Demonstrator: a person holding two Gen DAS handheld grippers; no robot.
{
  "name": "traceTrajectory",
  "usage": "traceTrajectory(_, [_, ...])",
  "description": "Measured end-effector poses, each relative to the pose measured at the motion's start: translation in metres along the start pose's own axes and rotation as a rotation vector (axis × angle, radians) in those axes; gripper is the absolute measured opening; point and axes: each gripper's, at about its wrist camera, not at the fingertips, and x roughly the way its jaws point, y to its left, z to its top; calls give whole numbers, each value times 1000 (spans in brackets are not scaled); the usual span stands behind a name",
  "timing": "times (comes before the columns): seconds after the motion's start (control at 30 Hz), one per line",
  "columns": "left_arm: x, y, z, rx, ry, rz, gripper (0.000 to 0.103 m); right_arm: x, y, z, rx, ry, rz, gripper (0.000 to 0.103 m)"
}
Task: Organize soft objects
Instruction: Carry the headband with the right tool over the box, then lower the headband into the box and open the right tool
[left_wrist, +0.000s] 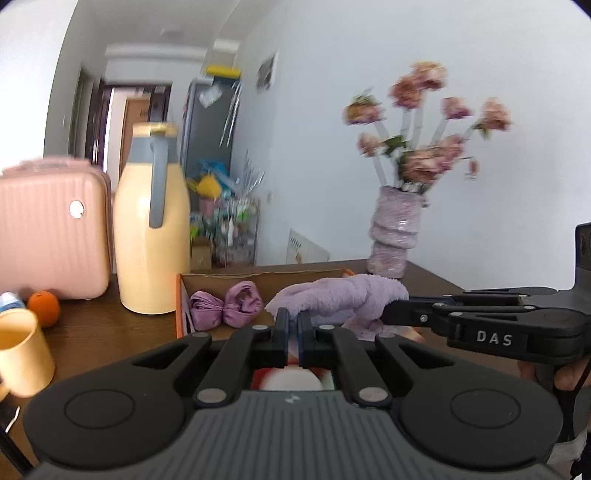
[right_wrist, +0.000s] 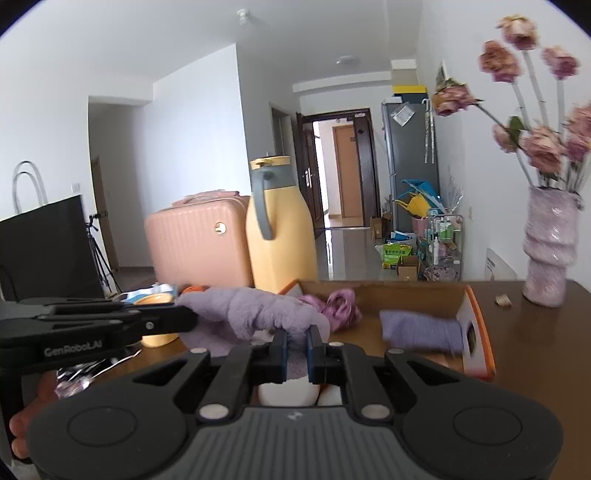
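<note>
A fluffy lilac cloth (left_wrist: 340, 293) hangs stretched between both grippers, above an open cardboard box (left_wrist: 258, 275) with orange sides. My left gripper (left_wrist: 293, 319) is shut on one edge of it. My right gripper (left_wrist: 388, 314) comes in from the right and is shut on the other end. In the right wrist view the right gripper (right_wrist: 297, 338) pinches the lilac cloth (right_wrist: 255, 310), while the left gripper (right_wrist: 190, 317) grips it from the left. Inside the box (right_wrist: 480, 332) lie a shiny purple satin scrunchie (right_wrist: 341, 304) and a folded purple cloth (right_wrist: 421, 330).
A tall yellow jug (left_wrist: 151, 229) and a pink suitcase (left_wrist: 51, 229) stand left of the box. A yellow cup (left_wrist: 22, 350) and an orange (left_wrist: 44, 306) sit near the front left. A lilac vase with dried flowers (right_wrist: 548, 251) stands at the right on the brown table (right_wrist: 535, 332).
</note>
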Motion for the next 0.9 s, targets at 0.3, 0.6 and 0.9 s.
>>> traceTrajectory(0.3, [163,81,37,-110,378,72,5,179,-64,59,170,357,34,10])
traceTrajectory(0.6, [197,95,40,-64,446,142,39,269,-83,38,272,596,-35,36])
traceTrajectory(0.9, [140,74,60,-47,359,155,42,211,-80,68,201,477,-54,42])
